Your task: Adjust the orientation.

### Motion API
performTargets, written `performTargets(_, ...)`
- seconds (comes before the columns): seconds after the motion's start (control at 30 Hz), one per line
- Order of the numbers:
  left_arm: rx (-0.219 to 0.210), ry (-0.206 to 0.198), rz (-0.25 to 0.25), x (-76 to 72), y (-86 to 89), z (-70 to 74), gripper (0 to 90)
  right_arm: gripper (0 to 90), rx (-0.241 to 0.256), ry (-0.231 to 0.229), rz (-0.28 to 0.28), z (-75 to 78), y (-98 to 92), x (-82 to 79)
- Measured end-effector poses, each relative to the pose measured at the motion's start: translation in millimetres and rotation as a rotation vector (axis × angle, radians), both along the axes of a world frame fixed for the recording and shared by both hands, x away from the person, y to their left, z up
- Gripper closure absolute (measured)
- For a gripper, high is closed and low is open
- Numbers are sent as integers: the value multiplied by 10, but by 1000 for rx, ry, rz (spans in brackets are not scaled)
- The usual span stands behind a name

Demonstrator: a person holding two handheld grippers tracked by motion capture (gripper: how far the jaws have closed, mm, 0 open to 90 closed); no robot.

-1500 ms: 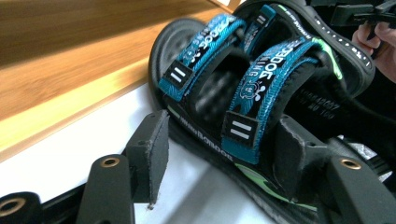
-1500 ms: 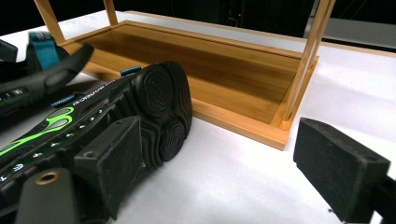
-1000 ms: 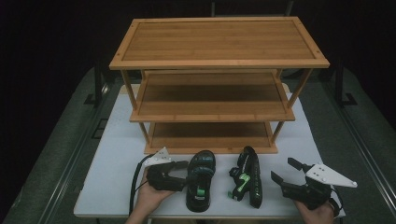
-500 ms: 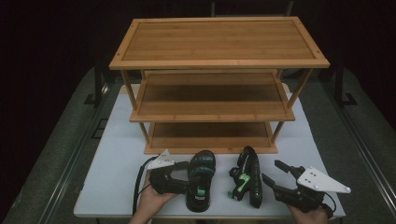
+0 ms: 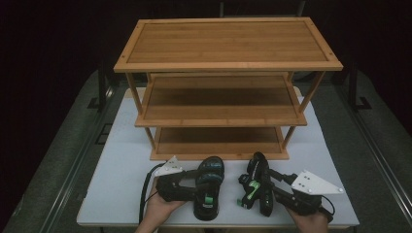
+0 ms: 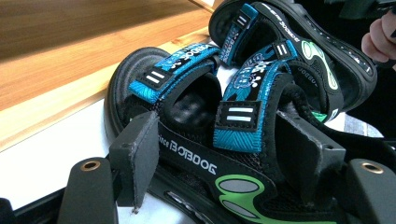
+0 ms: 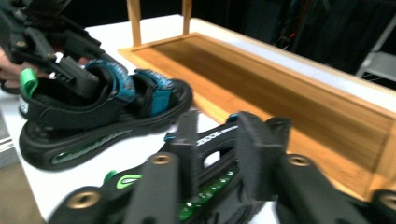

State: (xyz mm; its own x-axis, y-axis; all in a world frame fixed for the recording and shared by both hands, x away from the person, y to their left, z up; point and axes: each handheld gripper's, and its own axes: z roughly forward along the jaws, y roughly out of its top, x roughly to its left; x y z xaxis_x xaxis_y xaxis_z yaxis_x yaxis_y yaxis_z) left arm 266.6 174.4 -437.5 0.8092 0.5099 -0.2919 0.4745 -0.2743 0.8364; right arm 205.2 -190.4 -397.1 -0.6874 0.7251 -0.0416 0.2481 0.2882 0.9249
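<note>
Left claw [image 5: 194,186] straddles left sandal [image 5: 208,187], pads at its sides, near bench [image 5: 121,160] front edge. Right claw [image 5: 265,187] narrow around right sandal [image 5: 256,187], which lies on its side. Rack [image 5: 218,145] just behind; open bench either side.

In front of me stands a white desk [image 5: 121,160], its near edge just below me. On its far half sits a wooden rack [image 5: 228,41] of three bamboo-coloured shelves, the top one widest and brightly lit from above. To the left and right of the desk the grey floor [image 5: 63,160] runs away into the dark, crossed by metal rails [image 5: 374,145]. Beyond the rack the room is black.
</note>
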Motion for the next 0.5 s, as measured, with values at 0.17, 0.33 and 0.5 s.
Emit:
performTargets(0.17,-1,-2,1,-1,0,-3,318,801,-56,11,9,-21,58,21)
performTargets(0.33,-6,5,3,1,3,-10,313,826,-111,29,-14,-75,50,32)
performTargets(0.5,-12,10,6,1,6,-16,310,839,-97,33,-23,-78,-6,26)
